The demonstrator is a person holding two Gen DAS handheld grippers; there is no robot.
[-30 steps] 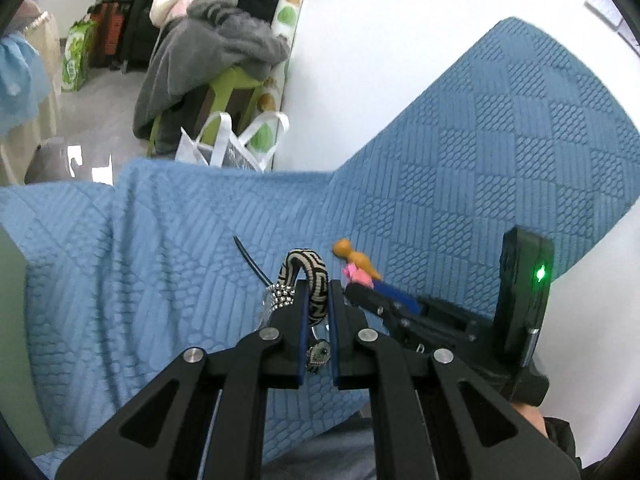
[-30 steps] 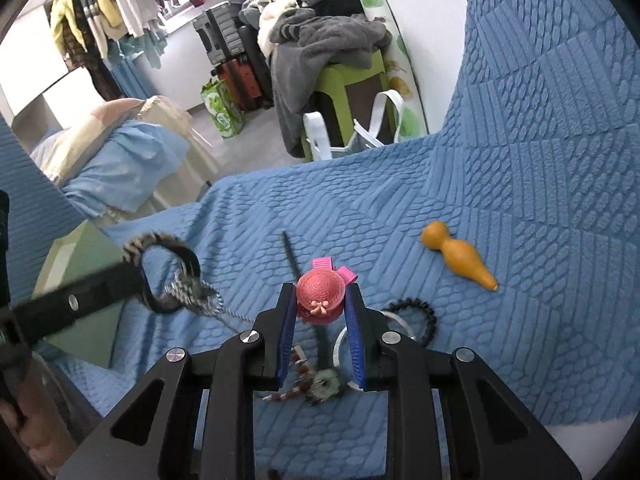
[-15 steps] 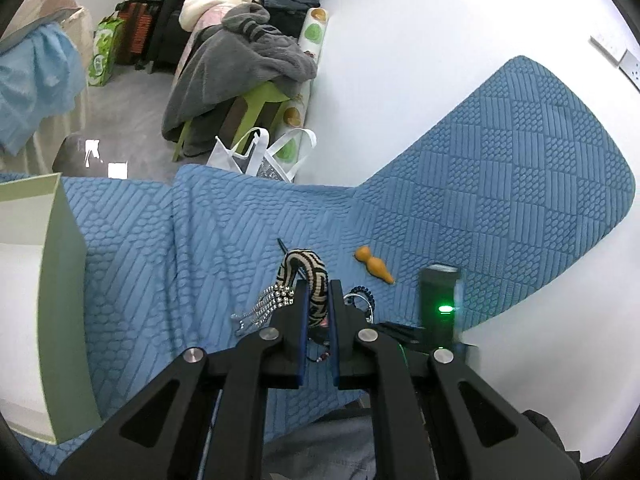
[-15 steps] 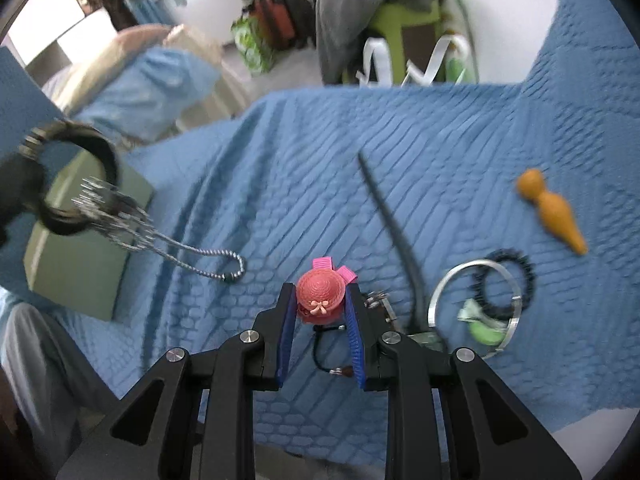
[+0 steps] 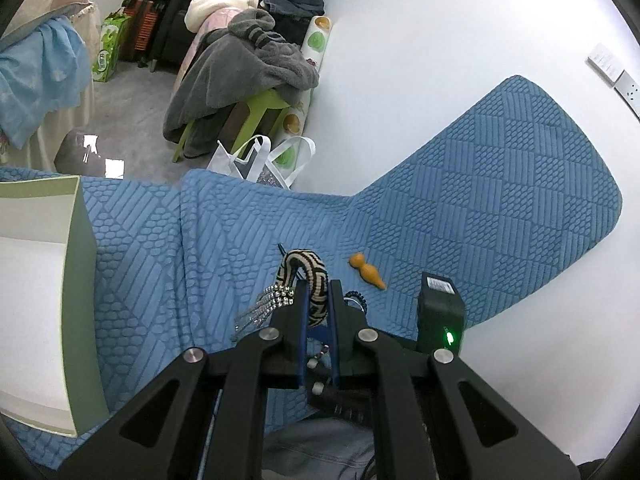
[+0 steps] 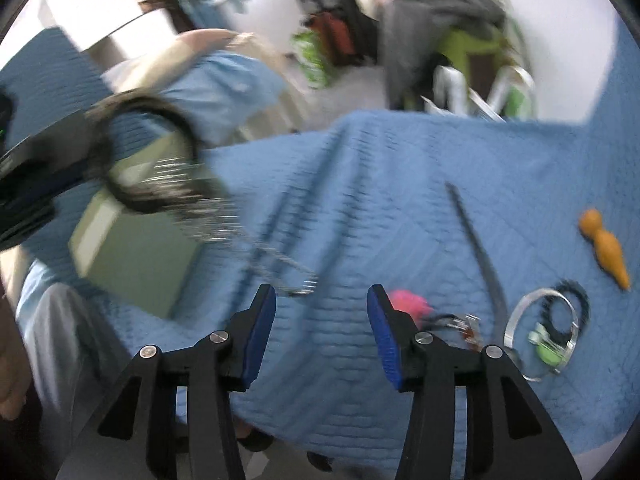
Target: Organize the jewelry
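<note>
My left gripper (image 5: 318,300) is shut on a black-and-cream woven bracelet (image 5: 308,276) with a silver chain tassel (image 5: 264,304), held above the blue quilt (image 5: 200,248). It shows blurred in the right wrist view (image 6: 148,152). My right gripper (image 6: 322,308) is open and empty. A pink hat clip (image 6: 412,304) lies on the quilt beside its right finger. A pale green box (image 5: 40,300) stands at the left, also in the right wrist view (image 6: 136,256).
On the quilt lie an orange gourd pendant (image 6: 604,248), a silver bangle (image 6: 540,340) with a green piece, a black bead bracelet (image 6: 576,292), a dark hair stick (image 6: 476,248) and a small charm (image 6: 460,322). Clothes and bags stand beyond.
My right gripper has opened and let go of the pink hat clip, which now lies on the quilt. My left gripper has lifted the bracelet toward the green box.
</note>
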